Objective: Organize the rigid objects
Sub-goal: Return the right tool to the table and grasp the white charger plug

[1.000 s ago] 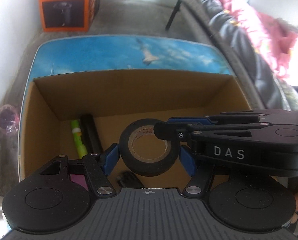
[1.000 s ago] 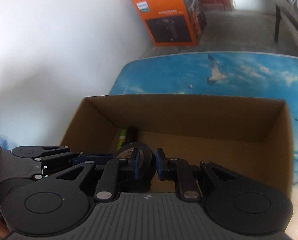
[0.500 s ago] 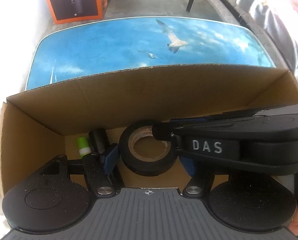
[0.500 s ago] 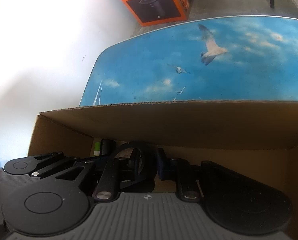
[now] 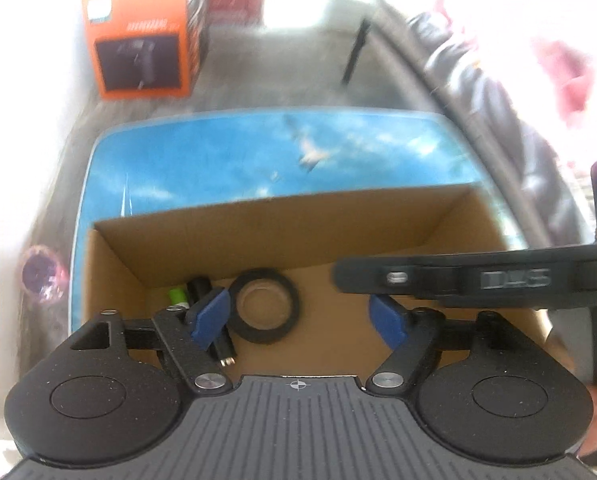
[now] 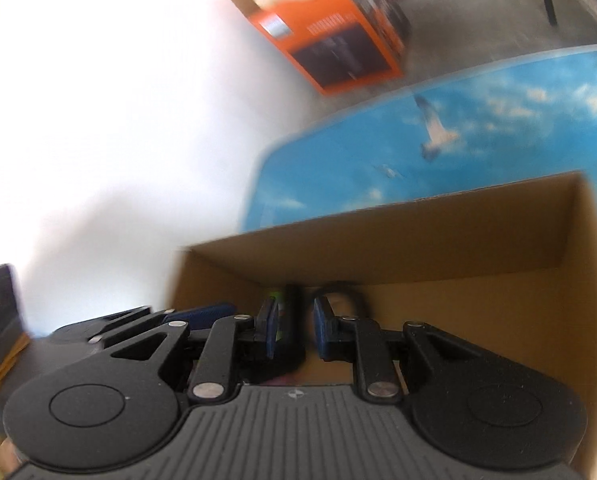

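Now freed, the tape roll point(image 5: 265, 310) lies flat on the box point(image 5: 282, 220) floor near its left wall, beside a green marker point(image 5: 177, 295); the left hand-held gripper point(image 5: 300, 318) is spread wide, the right hand-held gripper point(image 6: 294, 332) parted and empty, its placement apparently done.

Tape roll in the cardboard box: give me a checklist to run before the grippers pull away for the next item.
1. Tape roll lies on the floor of the cardboard box: ok.
2. Left gripper is open, blue pads clear of the roll: ok.
3. Right gripper has let go, nothing between its pads: ok.
4. Roll lies flat, not leaning on a wall: ok.
5. Green marker and the black stick beside it are inside the box, left of the roll: ok.
6. Way up out of the box is free: not ok, the right gripper's arm crosses above the left one.
7. More items left outside the box: cannot tell.
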The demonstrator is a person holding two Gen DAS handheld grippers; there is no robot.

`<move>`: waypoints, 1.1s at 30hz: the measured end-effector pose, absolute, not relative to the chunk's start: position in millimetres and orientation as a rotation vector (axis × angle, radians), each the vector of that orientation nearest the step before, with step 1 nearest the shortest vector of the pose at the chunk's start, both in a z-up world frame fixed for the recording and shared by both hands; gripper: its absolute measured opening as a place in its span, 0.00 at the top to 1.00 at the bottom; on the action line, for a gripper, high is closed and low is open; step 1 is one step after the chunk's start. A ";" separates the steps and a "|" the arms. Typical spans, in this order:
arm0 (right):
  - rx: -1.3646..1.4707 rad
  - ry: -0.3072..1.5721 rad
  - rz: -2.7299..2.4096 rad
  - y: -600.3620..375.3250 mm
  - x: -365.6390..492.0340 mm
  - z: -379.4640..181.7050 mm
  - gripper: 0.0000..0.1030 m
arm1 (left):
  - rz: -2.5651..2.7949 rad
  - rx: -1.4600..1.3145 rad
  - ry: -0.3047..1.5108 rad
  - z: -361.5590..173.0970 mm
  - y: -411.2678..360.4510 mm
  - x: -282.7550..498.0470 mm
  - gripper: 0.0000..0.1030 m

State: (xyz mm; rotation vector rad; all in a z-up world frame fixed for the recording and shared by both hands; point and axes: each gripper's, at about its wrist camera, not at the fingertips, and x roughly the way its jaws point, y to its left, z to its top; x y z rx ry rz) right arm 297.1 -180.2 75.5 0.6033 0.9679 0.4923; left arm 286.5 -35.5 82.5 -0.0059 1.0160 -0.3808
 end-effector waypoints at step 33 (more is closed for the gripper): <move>0.728 0.834 0.299 -231.8 66.5 21.8 0.47 | -0.565 0.171 0.664 2.6 -94.0 43.5 0.40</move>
